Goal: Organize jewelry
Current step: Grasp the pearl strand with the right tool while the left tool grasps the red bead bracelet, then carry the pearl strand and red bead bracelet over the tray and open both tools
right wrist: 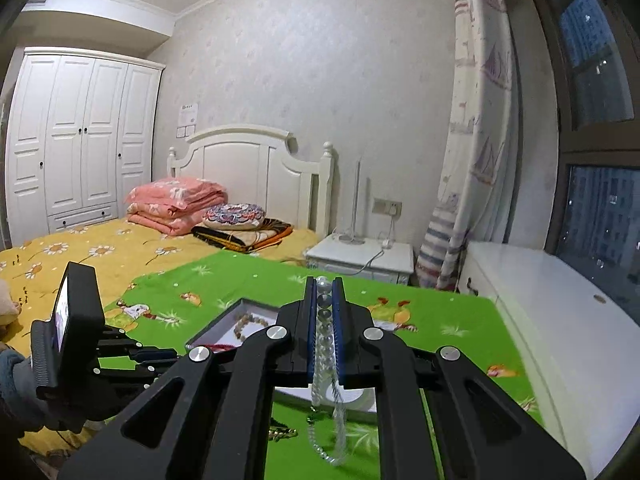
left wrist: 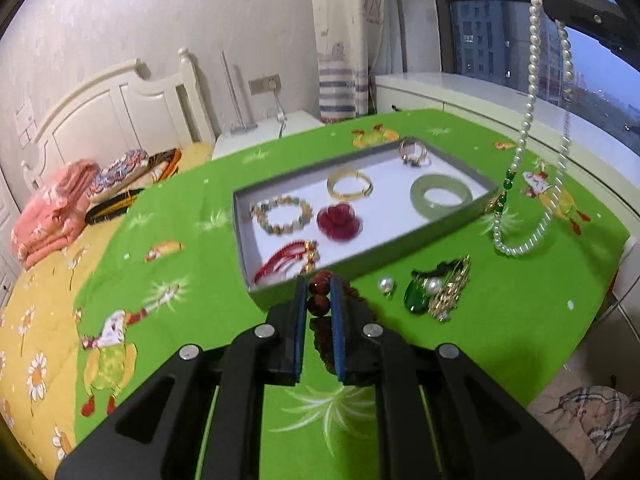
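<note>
Both hands are carrying a strand at once, so the sorting is in its pick-and-carry stage. The left gripper (left wrist: 319, 292) is clamping its blue pads on a string of round reddish-brown wooden beads (left wrist: 319, 303), glossy and dark, the rest of it drooping below the fingers just in front of the near edge of the shallow grey cardboard tray with the white floor (left wrist: 244, 236). The right gripper (right wrist: 324, 300) is pinching a long necklace of small white pearls (left wrist: 530, 92); seen from the left wrist, the necklace is hanging in a slack loop with green beads and a gold charm near its bottom, off to the right of the tray and above the green printed cloth (left wrist: 192, 208).

Already lying in the tray are a smooth pale-green jade bangle (left wrist: 441, 198), a thin gold bangle (left wrist: 349, 188), a bracelet of mixed tan stones (left wrist: 282, 213), a crimson fabric flower (left wrist: 339, 221), a red cord piece with gold beads (left wrist: 288, 261) and some rings at the far corner (left wrist: 414, 154). A heap of a green pendant, pearls and gold chain (left wrist: 434, 290) is waiting on the cloth beside it.

By my reckoning, the next move calls for bringing each strand over a bare patch of the tray floor and lowering it until it pools before letting go, since both are limp and liable to swing or drape over the rim.
</note>
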Tool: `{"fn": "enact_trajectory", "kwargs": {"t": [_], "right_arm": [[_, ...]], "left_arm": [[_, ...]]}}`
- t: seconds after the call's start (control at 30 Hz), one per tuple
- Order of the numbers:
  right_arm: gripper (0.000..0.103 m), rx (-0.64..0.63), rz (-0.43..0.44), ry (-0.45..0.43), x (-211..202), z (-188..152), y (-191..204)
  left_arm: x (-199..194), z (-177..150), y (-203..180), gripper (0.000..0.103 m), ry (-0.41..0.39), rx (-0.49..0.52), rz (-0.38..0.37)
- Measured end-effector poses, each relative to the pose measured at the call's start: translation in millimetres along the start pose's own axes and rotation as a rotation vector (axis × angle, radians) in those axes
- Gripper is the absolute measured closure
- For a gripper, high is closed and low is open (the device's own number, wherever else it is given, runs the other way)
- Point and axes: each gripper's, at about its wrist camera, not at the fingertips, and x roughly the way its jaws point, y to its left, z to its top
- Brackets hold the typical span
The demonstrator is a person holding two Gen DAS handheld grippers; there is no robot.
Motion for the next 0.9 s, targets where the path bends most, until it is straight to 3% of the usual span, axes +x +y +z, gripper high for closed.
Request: {"fn": "enact_trajectory", "kwargs": {"t": [0.5, 0.9], "right_arm": [[0.093, -0.049, -0.025, -0.07, -13, 27, -4], [0.093, -0.079, -0.055, -0.075, 14, 50, -14]], "left_arm": [[-11, 30, -13, 0.092, -0.046, 0.057, 0.001], [14, 71, -25, 0.092, -0.059, 0.074, -0.053]]}}
